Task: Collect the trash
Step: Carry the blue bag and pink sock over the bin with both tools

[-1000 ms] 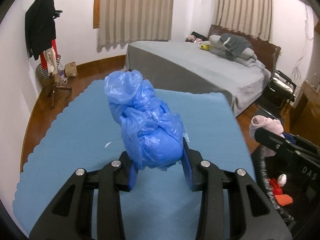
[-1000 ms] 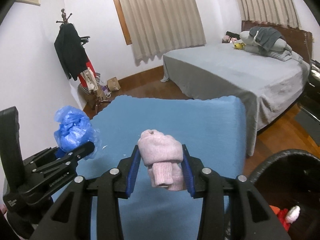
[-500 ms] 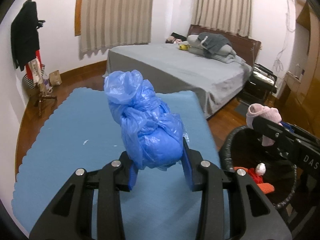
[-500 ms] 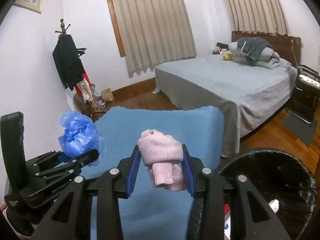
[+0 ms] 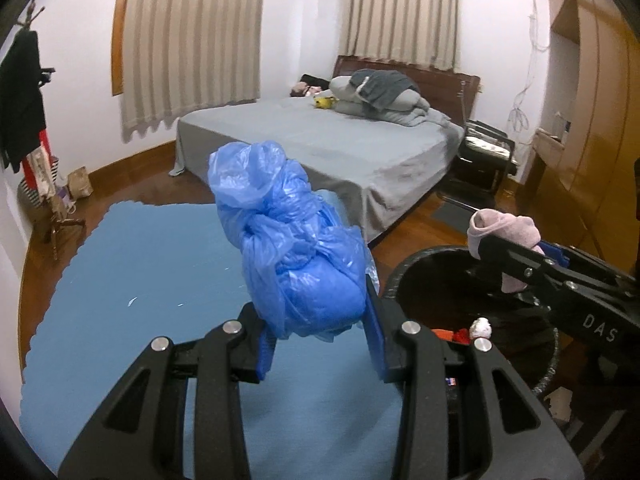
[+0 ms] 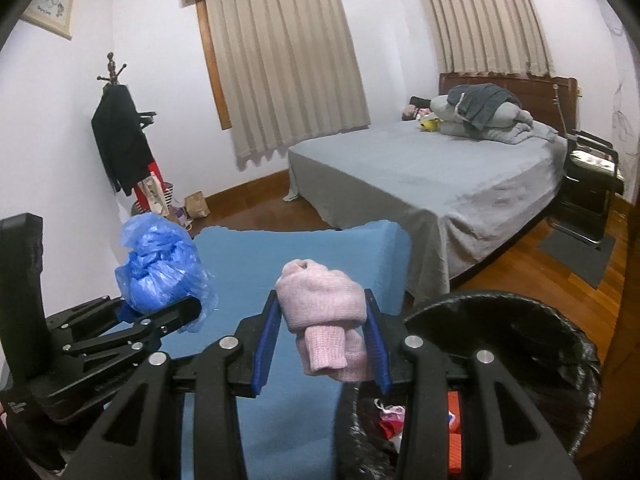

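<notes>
My left gripper (image 5: 320, 324) is shut on a knotted blue plastic bag (image 5: 292, 240), held above the blue mat (image 5: 120, 272); the same bag (image 6: 160, 268) shows at the left of the right wrist view. A rolled pink sock (image 6: 324, 308) is clamped between the blue pads of my right gripper (image 6: 322, 344), and this sock (image 5: 504, 236) hangs over the black trash bin (image 5: 404, 276) in the left wrist view. The bin's rim (image 6: 500, 304) sits just right of the right gripper, with red and white scraps inside.
A grey bed (image 6: 420, 168) with pillows stands behind the mat. A coat rack (image 6: 120, 136) with dark clothes is at the left wall, bags at its foot. A black chair (image 5: 484, 156) and wooden cabinets (image 5: 592, 128) are at the right. Wooden floor surrounds the mat.
Both grippers have carried their loads rightward and slightly up. The black bin has come much further into both views, and the sock now hangs over its opening.
</notes>
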The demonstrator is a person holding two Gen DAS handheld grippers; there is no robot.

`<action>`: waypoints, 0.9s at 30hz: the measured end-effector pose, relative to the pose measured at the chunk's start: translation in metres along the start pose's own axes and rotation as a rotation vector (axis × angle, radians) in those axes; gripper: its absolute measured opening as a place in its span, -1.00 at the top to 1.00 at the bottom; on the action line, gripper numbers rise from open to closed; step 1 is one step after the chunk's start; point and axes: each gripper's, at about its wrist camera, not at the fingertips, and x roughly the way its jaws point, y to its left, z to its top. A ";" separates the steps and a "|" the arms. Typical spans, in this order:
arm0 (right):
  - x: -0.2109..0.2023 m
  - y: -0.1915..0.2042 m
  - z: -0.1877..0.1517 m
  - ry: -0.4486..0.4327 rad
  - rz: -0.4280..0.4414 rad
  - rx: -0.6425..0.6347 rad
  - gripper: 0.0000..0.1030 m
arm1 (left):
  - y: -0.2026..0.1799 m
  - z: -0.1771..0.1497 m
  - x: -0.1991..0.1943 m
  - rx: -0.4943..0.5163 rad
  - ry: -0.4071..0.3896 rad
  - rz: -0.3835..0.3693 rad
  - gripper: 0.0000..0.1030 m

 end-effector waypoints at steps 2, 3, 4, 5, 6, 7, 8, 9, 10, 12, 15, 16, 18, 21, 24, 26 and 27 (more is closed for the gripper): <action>-0.004 -0.007 -0.002 -0.002 -0.014 0.009 0.22 | -0.008 0.000 -0.001 0.012 -0.005 -0.014 0.30; -0.006 -0.011 -0.003 -0.004 -0.021 0.014 0.22 | -0.011 0.000 0.000 0.019 -0.006 -0.019 0.30; -0.008 -0.014 -0.003 -0.005 -0.028 0.018 0.22 | -0.016 0.000 0.001 0.025 -0.007 -0.027 0.30; -0.011 -0.019 -0.004 -0.007 -0.040 0.023 0.22 | -0.020 0.000 0.000 0.030 -0.008 -0.033 0.30; -0.014 -0.023 -0.004 -0.009 -0.047 0.026 0.22 | -0.024 0.000 0.001 0.038 -0.010 -0.042 0.30; -0.015 -0.027 -0.005 -0.010 -0.055 0.028 0.22 | -0.027 0.000 0.002 0.043 -0.011 -0.047 0.30; -0.018 -0.031 -0.005 -0.012 -0.067 0.031 0.22 | -0.032 0.000 0.003 0.052 -0.013 -0.053 0.30; -0.020 -0.035 -0.006 -0.013 -0.078 0.033 0.22 | -0.037 0.000 0.003 0.060 -0.014 -0.060 0.30; -0.022 -0.040 -0.007 -0.014 -0.090 0.037 0.22 | -0.041 0.000 0.004 0.065 -0.014 -0.066 0.30; -0.025 -0.047 -0.009 -0.013 -0.108 0.045 0.22 | -0.046 -0.001 0.005 0.077 -0.013 -0.078 0.30; -0.030 -0.058 -0.012 -0.013 -0.139 0.047 0.22 | -0.057 -0.003 0.009 0.094 -0.008 -0.097 0.30; -0.031 -0.062 -0.014 -0.012 -0.153 0.044 0.22 | -0.061 -0.003 0.011 0.100 -0.006 -0.104 0.30; -0.034 -0.067 -0.016 -0.010 -0.165 0.051 0.22 | -0.068 -0.004 0.014 0.114 -0.004 -0.119 0.30; -0.039 -0.077 -0.018 -0.010 -0.185 0.064 0.22 | -0.077 -0.004 0.019 0.136 -0.004 -0.136 0.30; -0.043 -0.086 -0.019 -0.016 -0.202 0.074 0.22 | -0.087 -0.003 0.024 0.155 -0.003 -0.156 0.30; -0.046 -0.091 -0.020 -0.017 -0.215 0.077 0.22 | -0.092 -0.003 0.028 0.167 -0.004 -0.169 0.30; -0.046 -0.093 -0.020 -0.017 -0.220 0.079 0.22 | -0.093 -0.004 0.030 0.173 -0.005 -0.177 0.30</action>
